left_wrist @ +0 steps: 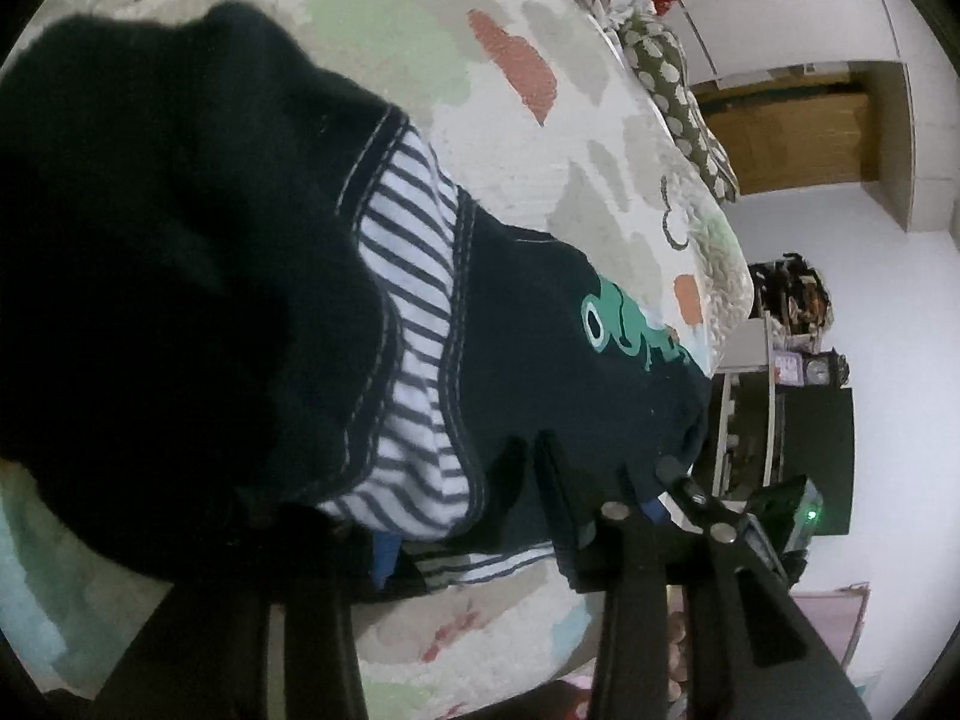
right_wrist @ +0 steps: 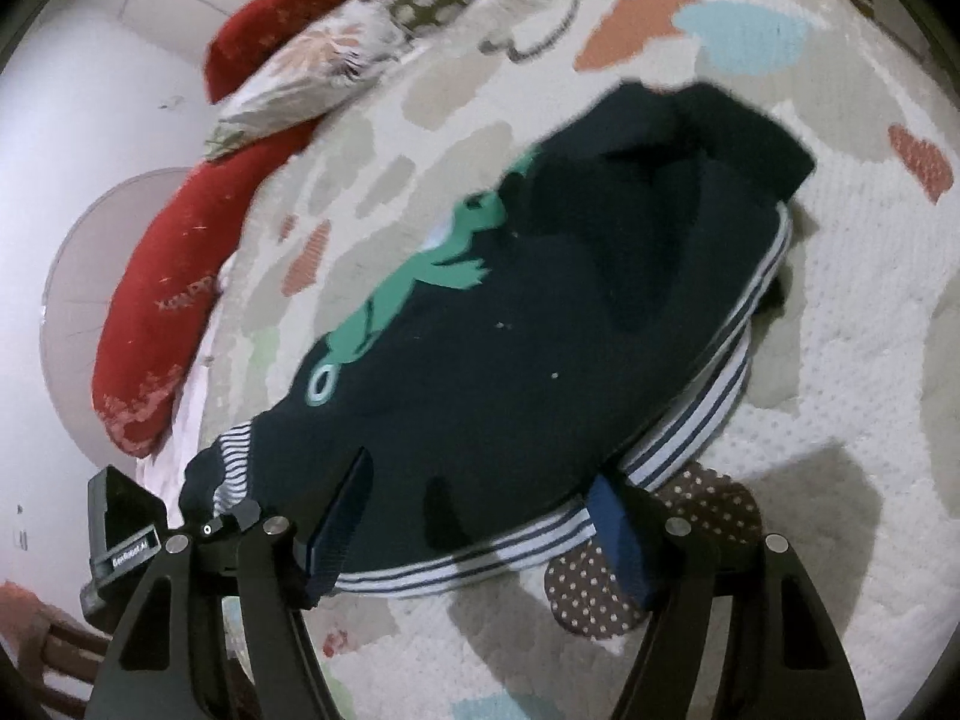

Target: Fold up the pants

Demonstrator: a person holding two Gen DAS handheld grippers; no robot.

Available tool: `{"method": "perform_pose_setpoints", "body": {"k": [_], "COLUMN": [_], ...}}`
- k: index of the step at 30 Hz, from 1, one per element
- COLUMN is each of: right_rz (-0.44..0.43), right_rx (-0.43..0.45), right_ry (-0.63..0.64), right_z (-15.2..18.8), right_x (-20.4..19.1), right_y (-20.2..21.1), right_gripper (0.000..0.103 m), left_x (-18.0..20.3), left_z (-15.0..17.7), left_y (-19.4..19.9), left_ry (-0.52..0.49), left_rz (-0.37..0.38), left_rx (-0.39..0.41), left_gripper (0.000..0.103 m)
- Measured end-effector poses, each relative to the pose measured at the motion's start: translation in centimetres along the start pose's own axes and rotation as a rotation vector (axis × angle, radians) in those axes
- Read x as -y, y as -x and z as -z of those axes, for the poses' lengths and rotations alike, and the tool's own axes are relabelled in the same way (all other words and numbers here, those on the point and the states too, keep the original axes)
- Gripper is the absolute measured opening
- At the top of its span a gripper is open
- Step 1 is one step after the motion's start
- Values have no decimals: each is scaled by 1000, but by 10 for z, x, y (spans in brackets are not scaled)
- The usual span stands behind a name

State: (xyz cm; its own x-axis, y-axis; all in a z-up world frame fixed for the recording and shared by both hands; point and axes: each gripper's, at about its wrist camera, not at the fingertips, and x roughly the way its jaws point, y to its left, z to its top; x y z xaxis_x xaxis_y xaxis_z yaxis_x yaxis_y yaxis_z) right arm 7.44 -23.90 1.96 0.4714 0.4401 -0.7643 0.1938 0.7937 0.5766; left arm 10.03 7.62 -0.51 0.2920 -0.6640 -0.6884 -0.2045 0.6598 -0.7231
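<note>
On the left, the left hand-held gripper sits close against the dark navy children's pants with a green dinosaur print and blue-and-white striped trim, which lie bunched on the quilted bedspread with pastel patches. Its fingers stand apart, dark cloth draping over the near one, but whether any layer is pinched I cannot tell. In the right wrist view the pants lie across the bedspread, partly folded, a leg end turned over the top at the far side. The right hand-held gripper is spread wide, its blue-padded fingers straddling the striped waistband edge with nothing clamped. The main risk, as I judge it, is closing on only the top layer, so the under layer drags and the fold skews. The soft quilt may also get nipped with the cloth and lift with it. A brown polka-dot fabric piece lies just beside the right finger and could be caught too. The bunched left side may slump open if released unevenly. The red pillows lie well apart.
</note>
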Motion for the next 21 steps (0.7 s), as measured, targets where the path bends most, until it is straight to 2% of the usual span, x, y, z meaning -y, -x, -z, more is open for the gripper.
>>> {"method": "perform_pose_setpoints", "body": {"k": [1,2,3,5,8,11,14,16,21], "right_rz": [10,27,34,16,16,30,54,82,168], "right_rx": [1,10,16,40,79,106,114,118,114], "right_ry": [-6,-7,-5,-4,38,95,158,198,303], "right_z": [-2,-3,-5,-8,-12,-24,-48,-68,-120], "right_x": [1,1,3,6,-1,-19,-43,-59,-99], "right_y": [-3,-4,-3,3,15,22,19,12,-27], "right_gripper": [61,34,18,10,7,5,5,5,5], "left_x": [0,2,5,11,24,36,46,52,47], "left_z": [2,3,5,5,-2,-19,-48,-75,-136], "left_y": [3,8,14,25,33,34,33,27,5], "left_ry": [-9,-25,-37,-52,-84,-112,-130,-146,-123], "left_rz": [1,3,14,26,33,0,-31,-79,-180], "left_rx": [11,26,41,74,103,121,136,157,169], "left_gripper": [18,8,8,8,8,8,8,8,9]}}
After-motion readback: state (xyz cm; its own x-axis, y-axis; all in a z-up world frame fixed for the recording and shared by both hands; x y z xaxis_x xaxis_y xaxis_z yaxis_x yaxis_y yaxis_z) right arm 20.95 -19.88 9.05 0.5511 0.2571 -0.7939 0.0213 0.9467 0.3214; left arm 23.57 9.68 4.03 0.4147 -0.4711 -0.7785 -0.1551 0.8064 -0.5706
